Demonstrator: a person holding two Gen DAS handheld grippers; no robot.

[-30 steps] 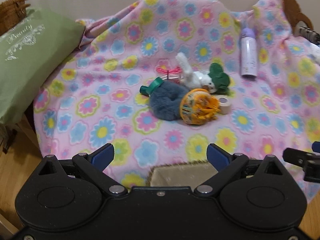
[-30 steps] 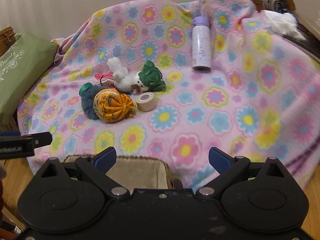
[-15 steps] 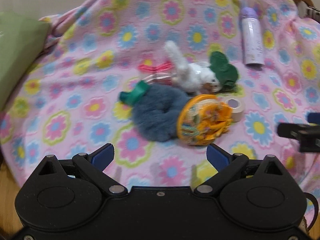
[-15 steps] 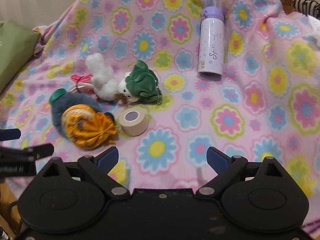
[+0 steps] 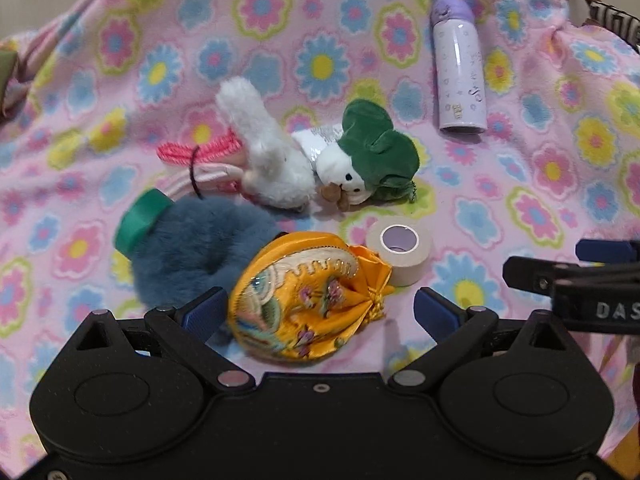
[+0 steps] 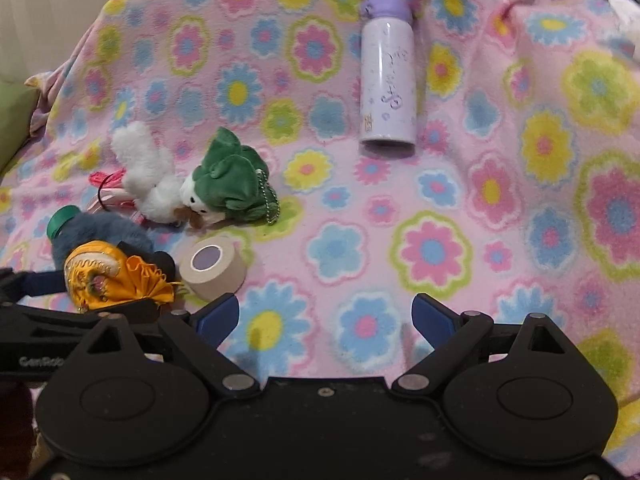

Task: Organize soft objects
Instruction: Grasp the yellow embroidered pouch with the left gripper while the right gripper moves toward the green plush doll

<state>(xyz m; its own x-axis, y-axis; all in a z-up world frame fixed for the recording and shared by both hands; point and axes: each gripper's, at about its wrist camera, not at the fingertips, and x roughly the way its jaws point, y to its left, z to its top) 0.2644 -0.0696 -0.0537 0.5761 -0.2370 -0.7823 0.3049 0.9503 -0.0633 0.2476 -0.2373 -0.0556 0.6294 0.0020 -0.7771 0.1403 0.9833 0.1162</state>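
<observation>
An orange embroidered pouch (image 5: 304,304) lies on a flowered pink blanket (image 5: 280,40), between the open fingers of my left gripper (image 5: 320,312). A fluffy grey-blue scrunchie (image 5: 200,248) with a green cap (image 5: 140,220) lies against its left side. Behind them lie a white plush (image 5: 264,160) and a green-hooded plush (image 5: 372,160). My right gripper (image 6: 324,316) is open and empty over bare blanket, right of the pouch (image 6: 112,276) and the plushes (image 6: 224,184).
A roll of beige tape (image 5: 400,248) sits right of the pouch; it also shows in the right wrist view (image 6: 212,268). A lilac bottle (image 5: 460,68) lies at the back right. A pink striped item (image 5: 200,160) lies left of the white plush.
Both grippers have moved forward over the blanket. The left one now has the orange pouch between its open fingers. The small basket at the near edge has dropped out of view.
</observation>
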